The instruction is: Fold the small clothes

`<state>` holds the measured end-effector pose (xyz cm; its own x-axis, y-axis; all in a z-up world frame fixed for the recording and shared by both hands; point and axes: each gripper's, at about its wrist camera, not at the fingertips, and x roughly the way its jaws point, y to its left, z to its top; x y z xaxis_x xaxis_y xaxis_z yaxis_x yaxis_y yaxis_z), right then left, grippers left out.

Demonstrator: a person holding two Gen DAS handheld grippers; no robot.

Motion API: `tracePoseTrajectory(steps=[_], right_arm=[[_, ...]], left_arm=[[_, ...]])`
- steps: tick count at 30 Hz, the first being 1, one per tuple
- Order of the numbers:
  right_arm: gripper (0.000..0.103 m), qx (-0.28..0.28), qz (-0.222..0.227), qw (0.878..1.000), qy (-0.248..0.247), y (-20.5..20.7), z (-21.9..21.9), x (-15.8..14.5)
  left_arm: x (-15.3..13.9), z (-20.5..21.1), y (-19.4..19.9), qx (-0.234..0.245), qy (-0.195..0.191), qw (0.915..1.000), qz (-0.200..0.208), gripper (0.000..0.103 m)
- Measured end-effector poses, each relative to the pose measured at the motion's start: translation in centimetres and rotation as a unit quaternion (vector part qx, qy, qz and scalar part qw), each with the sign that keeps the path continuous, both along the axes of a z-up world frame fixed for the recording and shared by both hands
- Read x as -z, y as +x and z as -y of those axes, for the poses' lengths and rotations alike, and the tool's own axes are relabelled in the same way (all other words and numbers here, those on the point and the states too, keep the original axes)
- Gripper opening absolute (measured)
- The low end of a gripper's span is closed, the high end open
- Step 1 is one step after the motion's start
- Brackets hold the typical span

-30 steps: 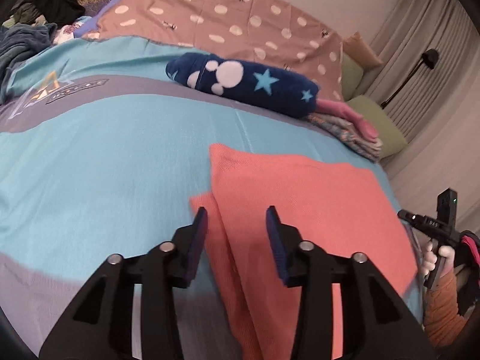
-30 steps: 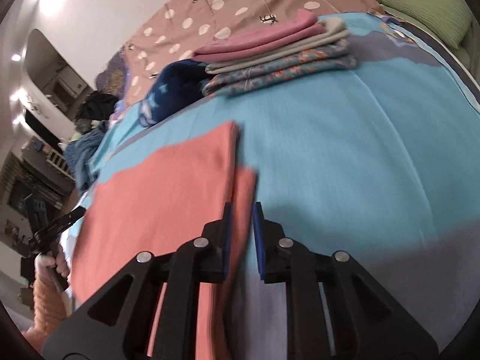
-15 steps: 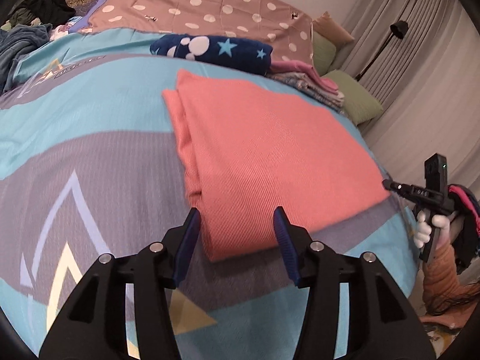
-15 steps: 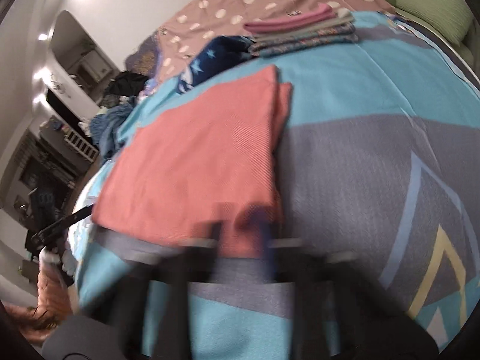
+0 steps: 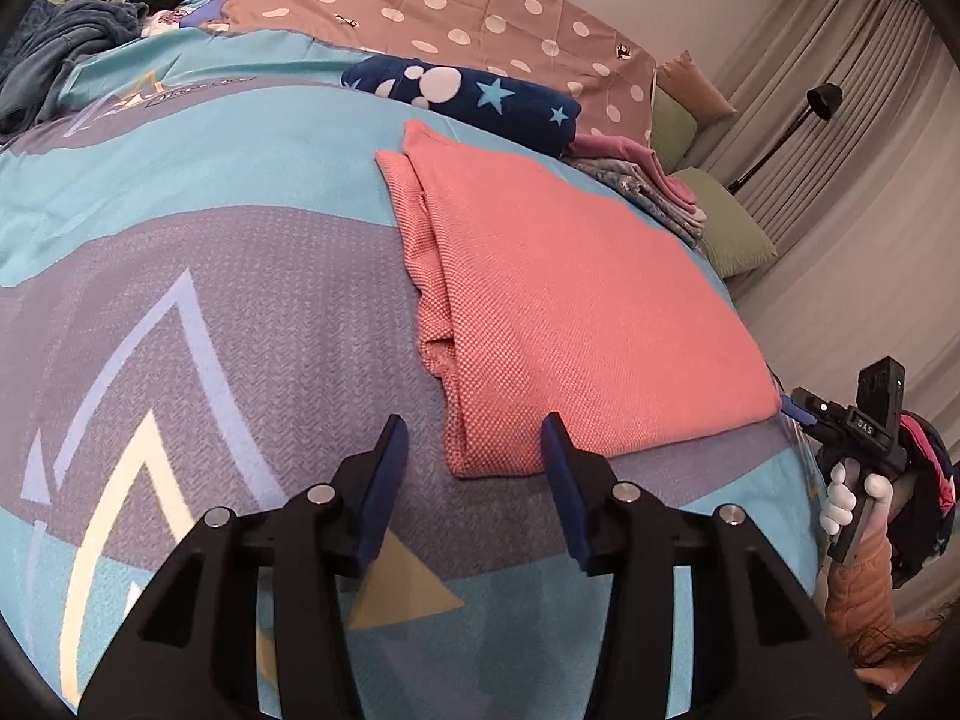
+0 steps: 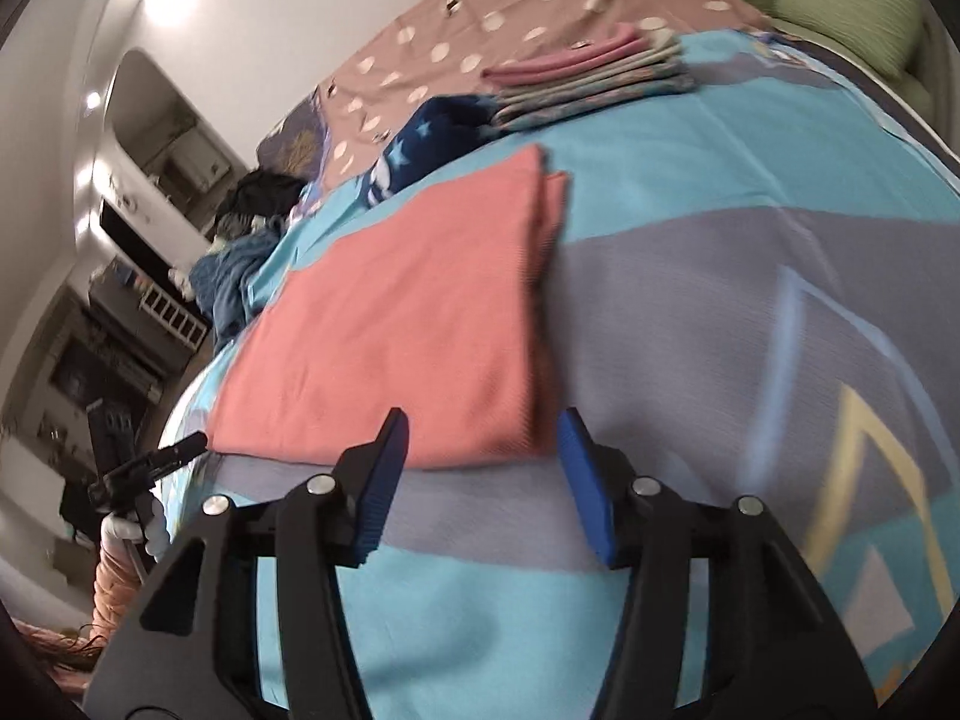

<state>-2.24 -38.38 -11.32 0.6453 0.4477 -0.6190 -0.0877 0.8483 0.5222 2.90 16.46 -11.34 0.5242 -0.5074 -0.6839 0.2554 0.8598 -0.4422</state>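
We're on a bed w/ a blue-and-grey bedspread printed w/ pale and yellow triangle outlines. Top end has a brown polka-dot sheet, green pillows by the curtains and a black floor lamp on that side. Other side of the room: a heap of dark unfolded clothes at the bed's corner, shelves and a lit alcove behind in the right wrist view.

The task's thing, a folded coral garment, lies flat mid-bed, near edge towards us, layered edges showing along its left side. Behind it a navy star-print fleece, and just beside that a stack of folded clothes w/ a pink one on top.

Left hand-held gripper: jaws spread and closing a bit, the garment's near left corner sits betw them but the pads don't press it. Right hand-held gripper: jaws spread and opening, near right corner of the garment betw them, not pinched afaict (that view is a bit blurry).

Room to move: plenty of bare bedspread left of the garment and in front of it. Its right side runs close to the bed's edge.
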Motion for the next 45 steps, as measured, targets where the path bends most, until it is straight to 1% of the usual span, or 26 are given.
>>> tracePoseTrajectory(steps=[2,4,5,6,8,9,11,13,14,16,20,21,22,23,24,26,27,30,33,34,36,40,42,43,44,45], right_arm=[[0.05,-0.003,-0.007,1.0,-0.006,1.1,-0.8,0.3],[0.003,0.015,-0.012,1.0,-0.025,1.9,-1.0,0.6],[0.002,0.034,-0.012,0.999,-0.023,1.8,-0.6,0.5],[0.002,0.058,0.002,0.998,-0.008,0.9,0.0,0.0],[0.002,0.068,0.024,0.997,0.007,-0.7,0.7,-1.1],[0.002,0.058,0.021,0.998,0.004,-1.3,0.8,-1.1],[0.002,0.045,-0.019,0.999,-0.022,-1.3,0.7,0.6],[0.004,0.054,-0.039,0.997,-0.032,-1.5,0.8,2.2],[0.005,0.056,-0.035,0.998,-0.02,-1.6,1.0,2.3],[0.014,0.073,-0.023,0.997,-0.003,-2.0,1.6,1.7],[0.014,0.074,-0.013,0.997,-0.009,-2.3,1.7,0.7],[0.014,0.069,-0.008,0.998,-0.011,-2.4,1.4,0.4],[0.016,0.065,-0.004,0.998,-0.015,-2.3,1.1,0.2],[0.016,0.063,-0.005,0.998,-0.018,-2.1,1.0,0.2],[0.016,0.061,-0.013,0.998,-0.029,-1.7,0.5,0.6],[0.012,0.064,-0.047,0.995,-0.062,-0.7,0.2,1.8],[0.012,0.068,-0.045,0.995,-0.055,-0.7,0.4,2.4],[0.012,0.078,-0.036,0.995,-0.058,-1.3,0.5,2.0],[0.013,0.089,-0.032,0.992,-0.085,-1.6,0.1,1.4],[0.016,0.092,-0.026,0.991,-0.095,-1.7,-0.1,1.0],[0.016,0.083,0.003,0.991,-0.106,-1.9,-0.9,-0.4],[0.016,0.044,0.038,0.993,-0.1,-0.4,-3.0,-2.4],[0.016,0.029,0.049,0.993,-0.108,0.8,-4.1,-2.5],[0.016,0.024,0.042,0.992,-0.115,1.7,-4.6,-2.1],[0.016,0.029,0.018,0.991,-0.133,2.6,-4.7,-1.1],[0.014,0.037,-0.004,0.988,-0.149,3.6,-4.7,0.0]], left_arm=[[0.2,0.1,0.2,-0.001,-0.002,1.0,0.001,0.047],[0.3,-0.1,0.3,-0.004,-0.01,0.9999,0.0,0.047],[0.2,-0.1,0.3,-0.007,-0.012,0.9999,0.0,0.047],[0.2,-0.3,0.2,-0.009,-0.012,0.9999,0.002,0.047],[0.2,-0.4,-0.2,-0.005,-0.006,1.0,0.005,0.047],[0.4,-0.4,-0.3,-0.004,-0.005,1.0,0.005,0.047],[0.5,-0.6,-0.3,-0.003,-0.01,0.9999,0.003,0.047],[0.3,-0.6,-0.2,-0.001,-0.01,0.9999,0.001,0.047],[0.3,-0.5,-0.1,0.001,-0.011,0.9999,0.0,0.047],[0.3,-0.4,-0.1,0.006,-0.016,0.9999,-0.003,0.047],[0.4,-0.6,0.1,0.007,-0.038,0.9992,-0.009,0.045],[0.5,-0.6,0.2,0.006,-0.043,0.999,-0.01,0.043],[0.6,-0.6,0.4,0.005,-0.045,0.9989,-0.01,0.03],[0.7,-0.5,0.5,0.001,-0.04,0.9991,-0.012,0.009],[1.0,-0.5,0.7,-0.014,-0.022,0.9995,-0.019,0.006],[1.2,-0.4,0.6,-0.026,-0.015,0.9993,-0.021,0.006],[1.1,0.0,0.2,-0.028,0.008,0.9995,-0.012,0.006],[0.4,1.0,-0.7,-0.025,0.072,0.997,0.009,0.006],[-0.1,0.8,-1.0,-0.033,0.089,0.9954,0.012,0.006],[-0.5,0.7,-1.1,-0.043,0.103,0.9936,0.016,0.005],[-1.7,0.9,-1.5,-0.057,0.132,0.9888,0.041,0.005],[-5.4,2.9,-1.4,-0.007,0.076,0.9924,0.096,0.005],[-5.9,4.6,-0.8,0.02,0.071,0.9914,0.108,0.005],[-5.2,5.6,0.2,0.03,0.079,0.9913,0.101,0.006],[-4.3,6.0,0.9,0.031,0.09,0.9916,0.088,0.012],[-2.2,6.4,2.3,0.028,0.111,0.992,0.053,0.017]])
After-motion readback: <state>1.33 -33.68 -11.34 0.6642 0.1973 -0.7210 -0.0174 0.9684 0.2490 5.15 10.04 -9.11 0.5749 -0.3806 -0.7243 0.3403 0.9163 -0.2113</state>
